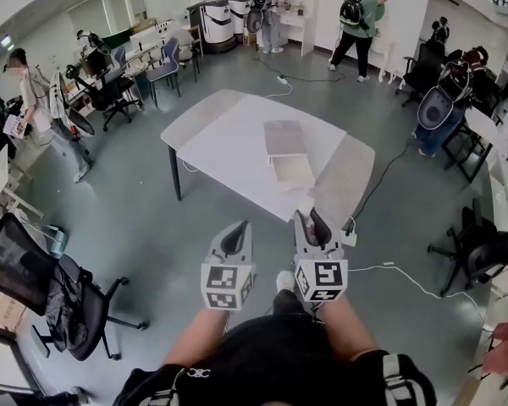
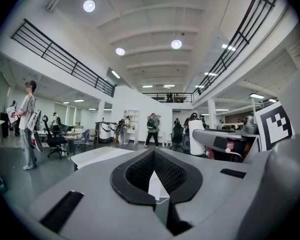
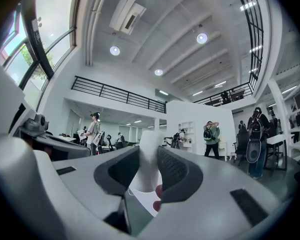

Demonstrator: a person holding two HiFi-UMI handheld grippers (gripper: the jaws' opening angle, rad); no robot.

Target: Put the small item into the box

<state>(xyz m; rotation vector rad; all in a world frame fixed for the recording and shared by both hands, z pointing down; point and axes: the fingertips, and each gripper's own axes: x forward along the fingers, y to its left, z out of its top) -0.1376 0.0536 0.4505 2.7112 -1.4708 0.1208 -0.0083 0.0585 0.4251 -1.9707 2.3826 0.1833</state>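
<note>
In the head view a flat pale box (image 1: 285, 136) lies on the white table (image 1: 224, 146) ahead of me, and a second pale panel (image 1: 293, 172) lies next to it on the near side. Both grippers are held in front of my body, short of the table's near edge. My right gripper (image 1: 309, 220) (image 3: 149, 156) is shut on a small white item (image 1: 306, 205) (image 3: 146, 159) that sticks out past its black pads. My left gripper (image 1: 235, 237) (image 2: 155, 173) has its jaws together and holds nothing that I can make out.
A black office chair (image 1: 55, 290) stands at my near left and another (image 1: 483, 252) at the right. A white cable (image 1: 398, 271) and a power strip (image 1: 349, 238) lie on the grey floor by the table. Several people stand at the far desks and walls.
</note>
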